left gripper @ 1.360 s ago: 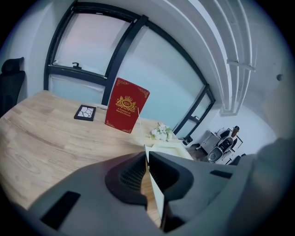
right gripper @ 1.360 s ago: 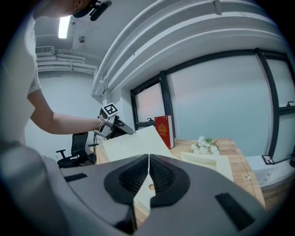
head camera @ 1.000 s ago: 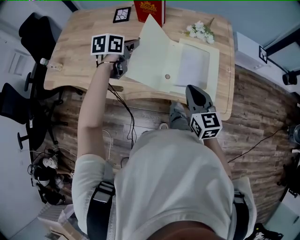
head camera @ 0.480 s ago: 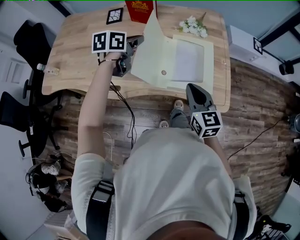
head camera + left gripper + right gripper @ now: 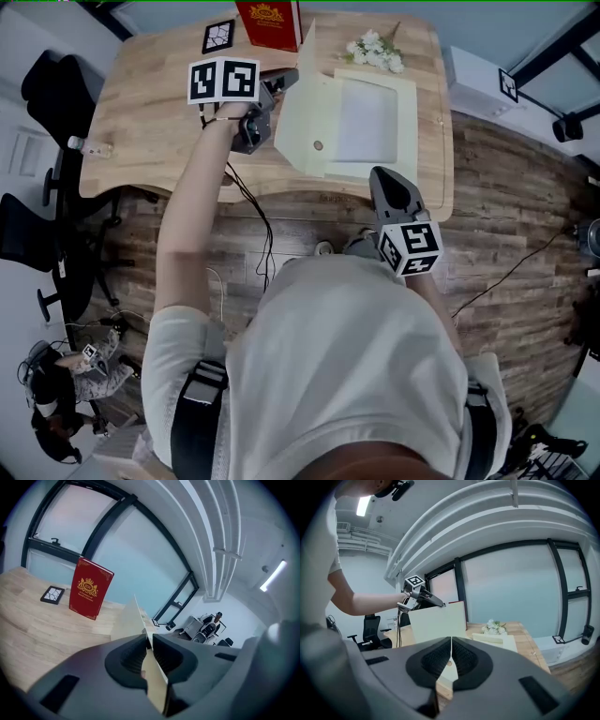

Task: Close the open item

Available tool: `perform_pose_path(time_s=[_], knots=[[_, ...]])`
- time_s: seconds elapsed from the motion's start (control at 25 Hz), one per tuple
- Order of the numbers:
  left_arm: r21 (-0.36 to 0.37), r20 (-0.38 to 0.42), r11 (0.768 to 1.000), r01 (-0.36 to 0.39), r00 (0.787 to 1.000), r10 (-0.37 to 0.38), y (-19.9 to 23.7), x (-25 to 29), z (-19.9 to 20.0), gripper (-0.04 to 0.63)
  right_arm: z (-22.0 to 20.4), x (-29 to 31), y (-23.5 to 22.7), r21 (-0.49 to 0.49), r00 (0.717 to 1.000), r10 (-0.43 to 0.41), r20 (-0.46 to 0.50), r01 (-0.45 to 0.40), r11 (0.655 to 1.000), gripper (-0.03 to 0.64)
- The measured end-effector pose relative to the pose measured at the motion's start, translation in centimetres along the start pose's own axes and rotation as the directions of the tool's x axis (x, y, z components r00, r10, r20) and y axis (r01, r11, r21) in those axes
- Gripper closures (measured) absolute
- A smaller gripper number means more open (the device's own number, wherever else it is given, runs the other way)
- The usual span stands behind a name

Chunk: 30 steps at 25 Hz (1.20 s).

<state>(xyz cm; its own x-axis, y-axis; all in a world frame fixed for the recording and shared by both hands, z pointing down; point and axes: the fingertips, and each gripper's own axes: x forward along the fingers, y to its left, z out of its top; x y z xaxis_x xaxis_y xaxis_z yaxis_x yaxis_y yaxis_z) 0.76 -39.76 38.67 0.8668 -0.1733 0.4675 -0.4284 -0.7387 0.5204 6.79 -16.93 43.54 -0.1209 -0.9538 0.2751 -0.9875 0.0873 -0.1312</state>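
A cream folder lies open on the wooden table (image 5: 150, 112), its base (image 5: 370, 117) flat with a white sheet inside. Its cover (image 5: 298, 122) is lifted and stands nearly upright over the left side. My left gripper (image 5: 284, 80) is shut on the cover's top edge. In the left gripper view the cream board (image 5: 152, 681) is pinched between the pads of that gripper (image 5: 147, 644). My right gripper (image 5: 382, 176) hangs by the table's front edge, shut and empty. In the right gripper view its jaws (image 5: 451, 641) point at the raised cover (image 5: 438, 623) and the left gripper (image 5: 424, 598).
A red book (image 5: 270, 23) stands upright at the table's back, beside a black-and-white marker tile (image 5: 217, 37). White flowers (image 5: 372, 50) lie behind the folder. Cables hang off the front edge, and black office chairs (image 5: 52, 75) stand to the left.
The left gripper has moved right and up with the cover, which has swung from leaning left to nearly upright. The right gripper has hardly moved.
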Motion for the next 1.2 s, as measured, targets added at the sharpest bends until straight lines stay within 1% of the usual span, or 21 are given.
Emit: perform_pose_path(time_s=[0.36, 0.68, 0.8, 1.2], knots=[[-0.011, 0.008, 1.000, 0.029, 1.000, -0.029, -2.9, 2.3, 0.0, 0.551, 0.1, -1.6, -2.7, 0.002, 1.000, 0.001, -0.004, -0.001, 1.000, 0.597], [-0.043, 0.022, 0.998, 0.054, 0.998, -0.054, -5.2, 4.4, -0.5, 0.545, 0.6, -2.6, -5.4, -0.003, 1.000, 0.011, -0.004, -0.011, 1.000, 0.597], [-0.045, 0.026, 0.997, 0.057, 0.998, -0.055, -6.0, 5.3, -0.5, 0.545, 0.7, -3.0, -6.2, -0.003, 1.000, 0.015, -0.004, -0.015, 1.000, 0.597], [-0.041, 0.000, 0.997, 0.072, 0.997, -0.072, -8.9, 8.5, -1.5, 0.545, 1.0, -4.7, -9.1, 0.008, 1.000, -0.002, 0.003, 0.002, 1.000, 0.597]])
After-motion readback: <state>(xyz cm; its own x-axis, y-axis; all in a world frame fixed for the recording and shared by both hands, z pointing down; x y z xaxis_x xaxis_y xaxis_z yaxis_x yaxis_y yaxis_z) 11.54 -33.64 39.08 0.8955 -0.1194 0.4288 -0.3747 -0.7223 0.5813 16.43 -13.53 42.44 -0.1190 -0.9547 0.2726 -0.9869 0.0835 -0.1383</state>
